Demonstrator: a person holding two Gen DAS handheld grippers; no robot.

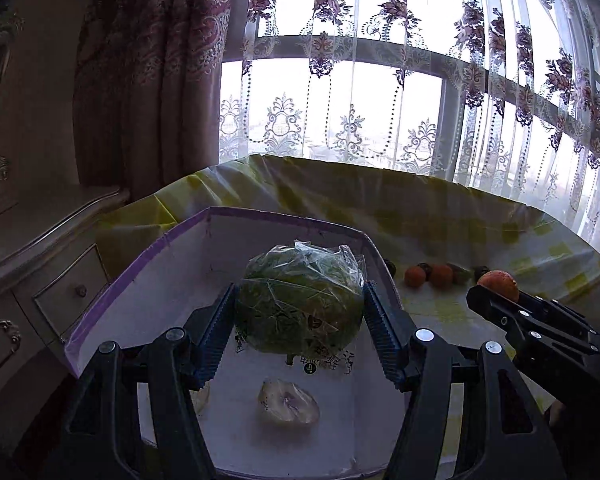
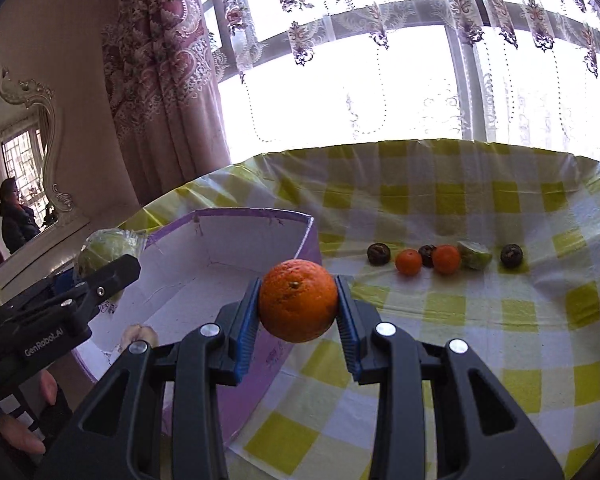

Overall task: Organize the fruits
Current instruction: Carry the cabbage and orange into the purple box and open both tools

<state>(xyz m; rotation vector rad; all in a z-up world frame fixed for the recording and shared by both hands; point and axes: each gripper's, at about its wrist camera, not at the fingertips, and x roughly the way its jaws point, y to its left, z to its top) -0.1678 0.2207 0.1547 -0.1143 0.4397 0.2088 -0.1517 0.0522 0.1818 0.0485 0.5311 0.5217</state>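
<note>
In the left wrist view, the left gripper (image 1: 300, 312) is seen reaching forward and slightly downward from the bottom of the frame, its jaws partly spread and pressed against both sides of a round green fruit (image 1: 300, 304) wrapped in clear, crinkled plastic. The wrapped fruit is held above the white floor of a purple-edged box (image 1: 140, 276), at the centre of the frame. A pale pear-like fruit (image 1: 288, 402) is seen lying in the box, at the lower centre.

In the right wrist view, the right gripper (image 2: 298, 304) is angled the same way, and its blue ribbed pads (image 2: 250, 320) are clamped on a large orange (image 2: 298, 300) with dimpled skin and a small stem scar facing the camera. The orange is held at the centre of the frame, over the right wall of the box. A hand (image 2: 24, 420) is partly visible at the lower left, behind the other gripper.

Farther back, right of centre, a row of small fruits (image 2: 446, 258) is laid out on the yellow-checked tablecloth (image 2: 460, 320): three dark round ones, two small orange ones and a pale green piece. A lace curtain (image 2: 380, 60) is seen across the bright window behind the table.
</note>
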